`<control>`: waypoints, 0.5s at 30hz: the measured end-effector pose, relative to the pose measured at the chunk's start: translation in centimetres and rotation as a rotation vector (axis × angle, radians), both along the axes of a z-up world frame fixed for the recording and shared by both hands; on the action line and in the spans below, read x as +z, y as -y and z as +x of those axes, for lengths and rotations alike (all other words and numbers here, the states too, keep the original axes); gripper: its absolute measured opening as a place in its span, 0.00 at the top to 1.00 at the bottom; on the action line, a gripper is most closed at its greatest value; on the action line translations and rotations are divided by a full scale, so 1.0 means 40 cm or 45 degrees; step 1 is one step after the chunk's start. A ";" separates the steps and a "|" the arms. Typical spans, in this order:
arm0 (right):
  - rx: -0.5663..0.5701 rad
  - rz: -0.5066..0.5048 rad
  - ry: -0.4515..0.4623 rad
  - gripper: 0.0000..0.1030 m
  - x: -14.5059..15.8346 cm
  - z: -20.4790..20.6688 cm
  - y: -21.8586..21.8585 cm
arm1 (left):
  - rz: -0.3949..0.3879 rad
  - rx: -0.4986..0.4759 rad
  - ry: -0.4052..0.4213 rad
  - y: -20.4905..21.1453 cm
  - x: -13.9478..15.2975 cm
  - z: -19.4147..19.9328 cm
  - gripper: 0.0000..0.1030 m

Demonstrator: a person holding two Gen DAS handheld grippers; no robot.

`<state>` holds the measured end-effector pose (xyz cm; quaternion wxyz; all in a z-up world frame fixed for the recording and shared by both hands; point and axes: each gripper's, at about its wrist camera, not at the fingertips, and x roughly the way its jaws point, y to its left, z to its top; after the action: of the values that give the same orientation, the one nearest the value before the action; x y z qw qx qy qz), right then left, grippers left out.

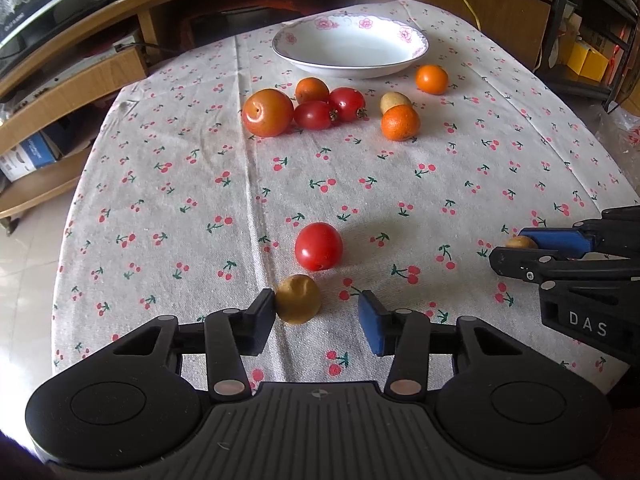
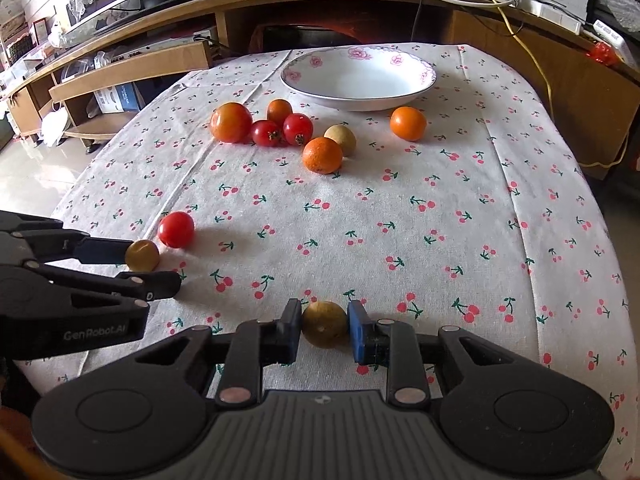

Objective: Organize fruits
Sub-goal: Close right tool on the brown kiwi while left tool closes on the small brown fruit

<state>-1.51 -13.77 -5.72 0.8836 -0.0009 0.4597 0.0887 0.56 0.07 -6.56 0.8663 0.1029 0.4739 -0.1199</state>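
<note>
Two low wrist views, side by side, facing the far plate [image 1: 350, 46], sharing the tablecloth [image 2: 400, 208].

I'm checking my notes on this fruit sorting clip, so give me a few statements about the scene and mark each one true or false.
1. The white plate holds no fruit. True.
2. The right gripper has a small brown fruit between its pads. True.
3. The left gripper is shut tight on a red tomato. False: it is open, with a brown fruit against its left pad and the lone tomato lying just beyond.
4. The tablecloth is plain blue. False: it is pale with a cherry print.
</note>
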 end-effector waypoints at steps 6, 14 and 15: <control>0.017 -0.006 0.001 0.74 0.002 -0.002 -0.009 | -0.023 0.014 -0.023 -0.008 -0.002 0.005 0.45; 0.003 0.010 0.014 0.74 0.014 -0.010 0.000 | -0.015 0.018 -0.015 -0.005 0.004 -0.002 0.51; 0.003 0.013 0.019 0.74 0.017 -0.011 0.000 | -0.014 0.021 -0.012 -0.005 0.006 -0.001 0.55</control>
<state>-1.95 -13.78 -5.05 0.8870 0.0023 0.4525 0.0920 0.50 0.27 -6.31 0.8655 0.0936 0.4782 -0.1160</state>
